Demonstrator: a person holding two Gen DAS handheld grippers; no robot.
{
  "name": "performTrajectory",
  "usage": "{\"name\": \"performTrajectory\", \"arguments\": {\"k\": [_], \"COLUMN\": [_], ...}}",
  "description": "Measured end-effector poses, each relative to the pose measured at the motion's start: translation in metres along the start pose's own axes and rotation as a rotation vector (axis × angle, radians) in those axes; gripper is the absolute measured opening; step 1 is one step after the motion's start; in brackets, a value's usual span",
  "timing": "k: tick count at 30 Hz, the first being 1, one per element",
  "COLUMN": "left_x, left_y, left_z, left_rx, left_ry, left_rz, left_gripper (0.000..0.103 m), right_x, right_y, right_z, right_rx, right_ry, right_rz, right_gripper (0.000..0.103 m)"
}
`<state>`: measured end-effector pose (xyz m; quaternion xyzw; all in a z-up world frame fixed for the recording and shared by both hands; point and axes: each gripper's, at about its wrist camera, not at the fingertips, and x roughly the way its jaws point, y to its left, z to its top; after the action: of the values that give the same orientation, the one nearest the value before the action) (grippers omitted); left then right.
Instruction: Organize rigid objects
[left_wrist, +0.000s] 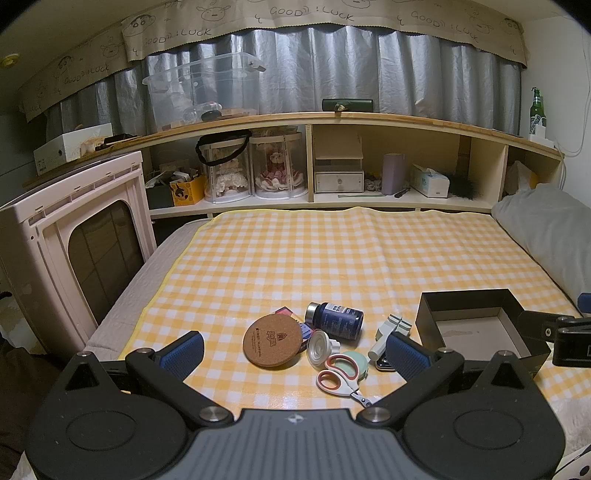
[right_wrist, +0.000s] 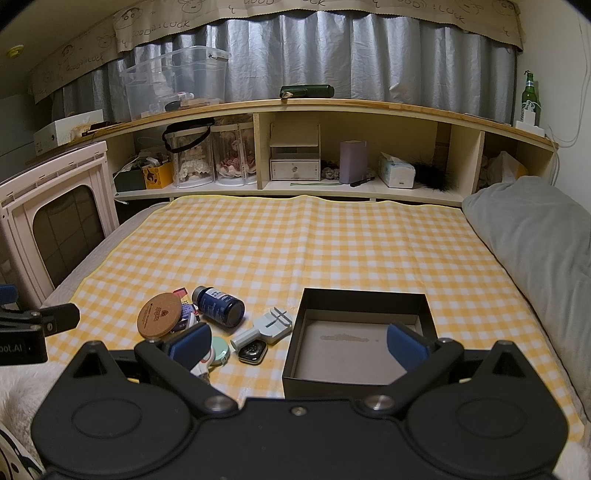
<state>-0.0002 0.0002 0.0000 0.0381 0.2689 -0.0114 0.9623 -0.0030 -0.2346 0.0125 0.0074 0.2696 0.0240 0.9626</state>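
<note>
A pile of small objects lies on the yellow checked cloth (left_wrist: 295, 258): a round cork coaster (left_wrist: 270, 340), a dark blue bottle (left_wrist: 335, 319) on its side, white scissors with red handles (left_wrist: 341, 380), a white cap (left_wrist: 318, 349), a mint round case (left_wrist: 356, 363), a grey-green tool (left_wrist: 392, 330) and a smartwatch (right_wrist: 253, 351). An empty black box (right_wrist: 360, 347) stands to their right. My left gripper (left_wrist: 295, 352) is open above the pile, empty. My right gripper (right_wrist: 297, 345) is open over the box's near left edge, empty.
A wooden shelf (left_wrist: 332, 122) with dolls, boxes and tissues runs along the back under grey curtains. A pink folding crate (left_wrist: 74, 240) stands at the left. A grey pillow (right_wrist: 535, 240) lies at the right edge of the bed.
</note>
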Motion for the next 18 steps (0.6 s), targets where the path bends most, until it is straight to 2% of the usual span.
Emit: {"name": "performTrajectory", "arguments": {"k": [8, 9, 11, 18], "left_x": [0.000, 0.000, 0.000, 0.001], "left_y": [0.000, -0.015, -0.021, -0.014], "left_z": [0.000, 0.004, 0.005, 0.010], "left_rx": [-0.001, -0.003, -0.001, -0.019], "left_ry": [-0.002, -0.008, -0.018, -0.068], "left_rz": [-0.003, -0.009, -0.005, -0.013], "left_gripper": [0.103, 0.103, 0.103, 0.103], "right_x": [-0.002, -0.003, 0.000, 0.000], "right_y": [-0.002, -0.002, 0.000, -0.006], "right_z": [0.002, 0.002, 0.002, 0.009], "right_rx": [0.002, 0.004, 0.010, 0.045], "right_ry": [-0.002, -0.004, -0.010, -0.036], "right_rz": [0.004, 0.006, 0.014, 0.042], "right_gripper": [0.102, 0.102, 0.102, 0.102]}}
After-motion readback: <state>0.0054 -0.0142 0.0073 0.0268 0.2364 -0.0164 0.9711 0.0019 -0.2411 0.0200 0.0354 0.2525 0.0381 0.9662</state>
